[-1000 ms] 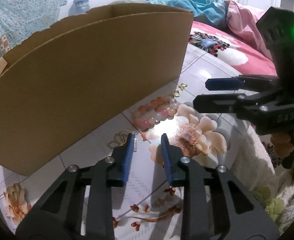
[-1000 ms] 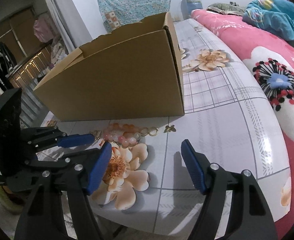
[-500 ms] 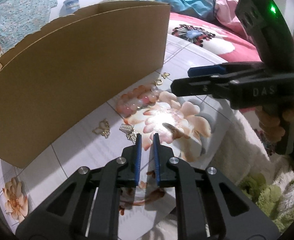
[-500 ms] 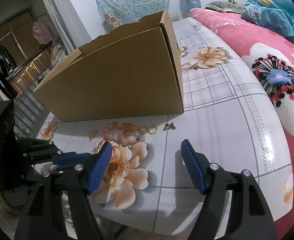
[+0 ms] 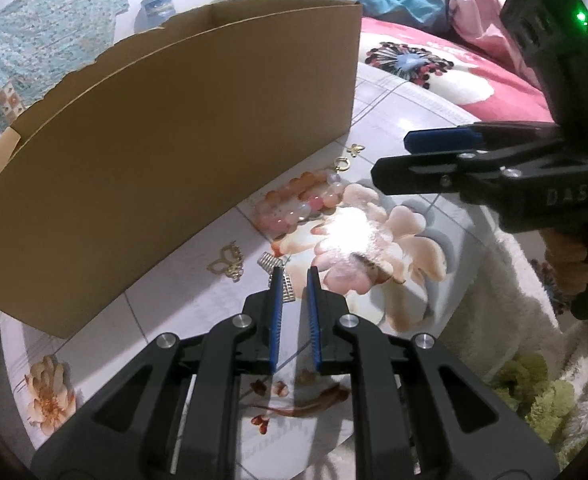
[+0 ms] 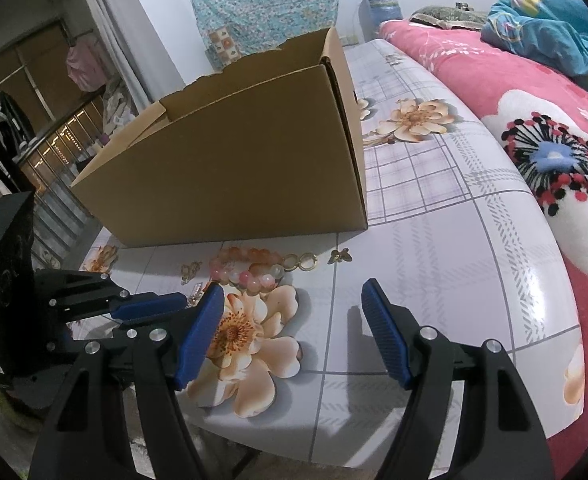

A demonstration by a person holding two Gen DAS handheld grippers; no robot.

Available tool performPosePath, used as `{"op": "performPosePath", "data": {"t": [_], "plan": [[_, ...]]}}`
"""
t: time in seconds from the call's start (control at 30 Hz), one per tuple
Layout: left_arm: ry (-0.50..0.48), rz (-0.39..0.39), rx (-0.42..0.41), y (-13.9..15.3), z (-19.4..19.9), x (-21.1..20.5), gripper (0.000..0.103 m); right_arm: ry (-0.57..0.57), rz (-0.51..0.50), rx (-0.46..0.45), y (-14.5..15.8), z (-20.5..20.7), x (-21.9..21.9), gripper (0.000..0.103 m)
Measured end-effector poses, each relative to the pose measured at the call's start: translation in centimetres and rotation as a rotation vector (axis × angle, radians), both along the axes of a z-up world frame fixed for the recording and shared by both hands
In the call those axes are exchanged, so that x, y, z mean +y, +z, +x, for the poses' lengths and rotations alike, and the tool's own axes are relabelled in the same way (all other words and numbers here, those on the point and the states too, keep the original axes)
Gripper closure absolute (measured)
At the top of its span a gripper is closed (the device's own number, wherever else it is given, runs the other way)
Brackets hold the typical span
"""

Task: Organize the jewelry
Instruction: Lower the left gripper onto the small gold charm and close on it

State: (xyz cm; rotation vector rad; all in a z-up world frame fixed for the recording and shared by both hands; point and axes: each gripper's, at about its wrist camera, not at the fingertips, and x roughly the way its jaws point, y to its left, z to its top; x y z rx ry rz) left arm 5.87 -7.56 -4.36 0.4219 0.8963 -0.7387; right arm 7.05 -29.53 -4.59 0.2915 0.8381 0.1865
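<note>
Nothing appears to have been sorted yet: every piece of jewelry in view lies loose on the flower-printed tabletop (image 6: pixel 433 248) in front of the open cardboard box (image 6: pixel 246 168), and the box's inside is hidden from both cameras, so I cannot tell whether anything is already in it. The pink-and-peach beaded bracelet (image 5: pixel 301 204) lies close to the box's front wall, with a gold double-ring piece (image 6: pixel 301 261) at its end and a small gold butterfly charm (image 6: pixel 341 255) just past that, near the box corner. Further along the wall are a gold openwork charm (image 5: pixel 226 263) and a silver rhinestone piece (image 5: pixel 274 270). The left gripper (image 5: pixel 292 276) is low over the table with its jaws drawn to a narrow gap, the left blue pad right at the rhinestone piece; the piece looks to lie beside that pad, not between the two, though the angle makes this uncertain. The right gripper (image 6: pixel 292 316) hangs above the table with its jaws spread wide and nothing between them. Judging from this, the task is at its start, with all five pieces left to lift and put away, presumably into the box.
</note>
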Motion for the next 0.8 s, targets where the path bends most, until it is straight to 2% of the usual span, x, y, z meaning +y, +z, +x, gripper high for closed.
{"op": "performPosePath", "data": {"t": [0.27, 0.4, 0.63, 0.8], "plan": [[0.028, 0.102, -0.04, 0.1, 0.0, -0.2, 0.092, 0.008, -0.001, -0.009, 0.1, 0.2, 0.2, 0.033], [0.048, 0.114, -0.027, 0.1, 0.4, 0.1, 0.092, 0.009, 0.001, -0.009, 0.2, 0.2, 0.2, 0.033], [0.083, 0.113, -0.003, 0.2, 0.8, 0.9, 0.078, 0.011, 0.001, -0.01, 0.2, 0.2, 0.3, 0.033], [0.091, 0.103, 0.004, 0.1, 0.9, 1.4, 0.077, 0.011, 0.003, -0.01, 0.2, 0.2, 0.3, 0.033]]}}
